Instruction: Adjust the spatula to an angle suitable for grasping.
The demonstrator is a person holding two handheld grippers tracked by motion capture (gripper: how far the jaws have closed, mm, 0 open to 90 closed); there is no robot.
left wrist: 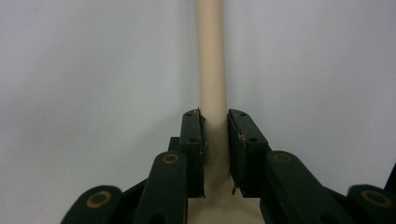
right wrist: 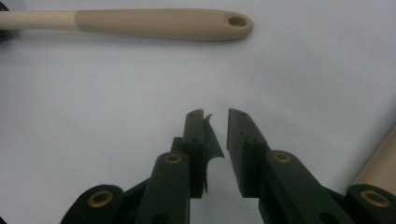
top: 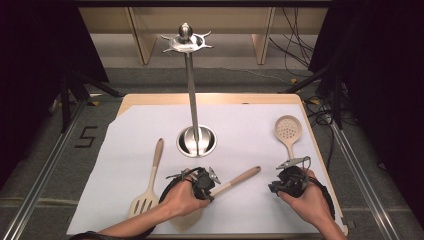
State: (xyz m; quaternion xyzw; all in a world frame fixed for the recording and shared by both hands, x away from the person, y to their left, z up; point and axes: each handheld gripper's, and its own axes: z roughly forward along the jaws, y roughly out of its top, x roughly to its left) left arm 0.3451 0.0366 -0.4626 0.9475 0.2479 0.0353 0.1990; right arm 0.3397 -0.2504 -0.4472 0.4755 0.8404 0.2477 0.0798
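Observation:
A beige utensil lies near the table's front edge, its handle (top: 240, 178) running up to the right. My left gripper (top: 212, 187) is shut on that handle; in the left gripper view the cream handle (left wrist: 211, 56) runs straight up from between the pads (left wrist: 201, 135). The utensil's head is partly hidden under the left hand. My right gripper (top: 274, 188) rests at the front right, pointing left, and stands open by a narrow gap (right wrist: 215, 114) with nothing in it. The same handle (right wrist: 163, 23), with a hole at its end, lies across the sheet beyond its jaws.
A tall metal utensil stand (top: 192, 100) with hooks on top rises from a round base at the table's centre. A slotted spatula (top: 150, 180) lies at the front left. A perforated skimmer (top: 287, 131) lies at the right, its handle (right wrist: 378, 163) close beside my right gripper.

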